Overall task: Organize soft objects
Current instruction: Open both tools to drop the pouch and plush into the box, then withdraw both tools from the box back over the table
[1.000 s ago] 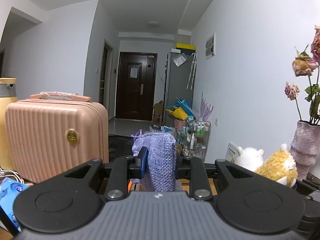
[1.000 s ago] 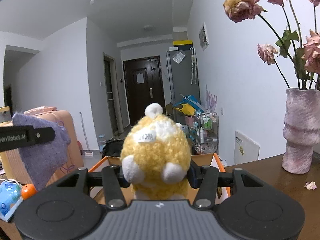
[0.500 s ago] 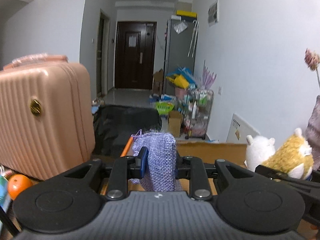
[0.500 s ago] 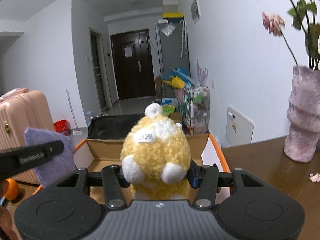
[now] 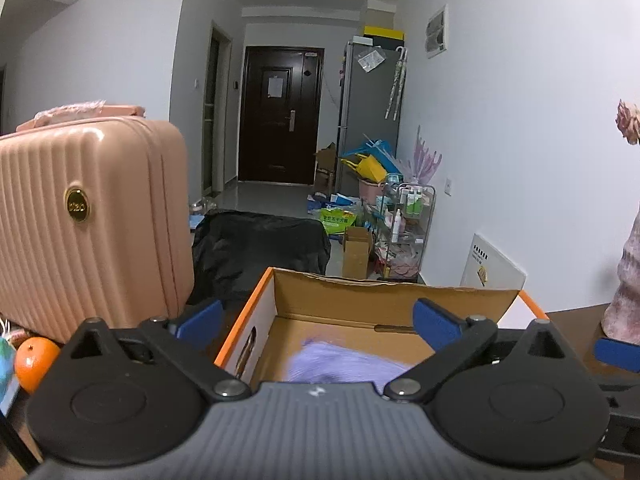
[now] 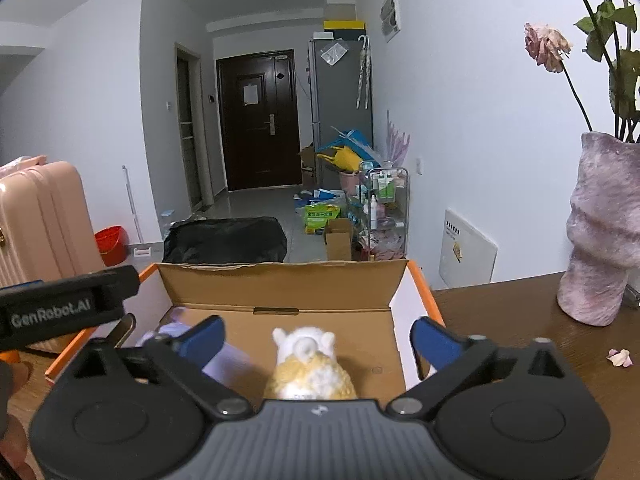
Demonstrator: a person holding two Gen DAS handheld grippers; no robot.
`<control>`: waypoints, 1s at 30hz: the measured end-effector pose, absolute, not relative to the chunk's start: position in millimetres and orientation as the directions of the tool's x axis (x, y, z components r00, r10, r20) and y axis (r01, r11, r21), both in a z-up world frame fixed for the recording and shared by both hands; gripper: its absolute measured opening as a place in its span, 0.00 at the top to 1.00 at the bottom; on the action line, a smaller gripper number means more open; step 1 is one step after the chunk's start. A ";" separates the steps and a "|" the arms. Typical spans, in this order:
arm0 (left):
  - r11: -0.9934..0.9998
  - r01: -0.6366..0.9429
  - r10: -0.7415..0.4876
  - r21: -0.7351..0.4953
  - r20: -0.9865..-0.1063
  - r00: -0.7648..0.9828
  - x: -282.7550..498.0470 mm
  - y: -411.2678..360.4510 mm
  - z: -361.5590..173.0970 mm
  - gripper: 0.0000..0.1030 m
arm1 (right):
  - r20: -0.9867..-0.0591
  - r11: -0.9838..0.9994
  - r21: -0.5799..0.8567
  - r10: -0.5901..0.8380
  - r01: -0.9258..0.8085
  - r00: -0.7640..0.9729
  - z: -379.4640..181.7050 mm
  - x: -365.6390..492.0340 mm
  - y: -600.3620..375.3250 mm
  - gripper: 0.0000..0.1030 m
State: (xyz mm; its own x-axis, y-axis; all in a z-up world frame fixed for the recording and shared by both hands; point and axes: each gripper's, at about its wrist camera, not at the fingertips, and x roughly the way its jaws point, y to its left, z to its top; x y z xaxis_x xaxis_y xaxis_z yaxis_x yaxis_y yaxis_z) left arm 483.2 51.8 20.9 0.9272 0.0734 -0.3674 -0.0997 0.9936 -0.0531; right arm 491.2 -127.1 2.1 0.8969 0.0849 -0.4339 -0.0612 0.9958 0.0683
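Both soft things have just been let go. A moment ago the purple knitted cloth (image 5: pixel 344 364) was pinched in the left gripper (image 5: pixel 316 318) and the yellow plush toy (image 6: pixel 310 372) was squeezed in the right gripper (image 6: pixel 318 336). Now the jaws of both grippers are being opened wide, and nothing is pressed by the blue pads. The cloth is seen lying low inside the cardboard box (image 5: pixel 394 300), a little blurred, as if it is only just landing. The toy is seen on the box floor too, beside the cloth, with its white end turned up. The box is set on the brown table (image 6: pixel 520 344), near the pink vase (image 6: pixel 604 232). So two soft things can be counted as put away. Whether more soft things are left outside the box cannot be told from here.
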 end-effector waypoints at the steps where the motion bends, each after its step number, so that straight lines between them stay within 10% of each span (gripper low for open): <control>1: 0.993 -0.105 0.075 -0.062 -0.369 0.926 482.5 52.1 21.6 0.00 | -0.435 0.996 0.066 0.084 -0.062 0.896 1.9 490.1 -126.8 0.00; 30: 0.990 -0.125 0.097 -0.064 -0.332 0.938 406.5 59.4 41.9 0.00 | -0.411 0.989 0.005 0.134 -0.145 0.902 17.9 419.4 -131.7 0.00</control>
State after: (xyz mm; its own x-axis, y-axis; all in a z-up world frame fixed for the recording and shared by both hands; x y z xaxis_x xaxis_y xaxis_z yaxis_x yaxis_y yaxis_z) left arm 406.4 59.4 41.9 0.9381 0.0971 -0.3323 -0.1251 0.9901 -0.0641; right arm 419.4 -131.7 17.9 0.9019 0.1339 -0.4108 -0.1446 0.9895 0.0051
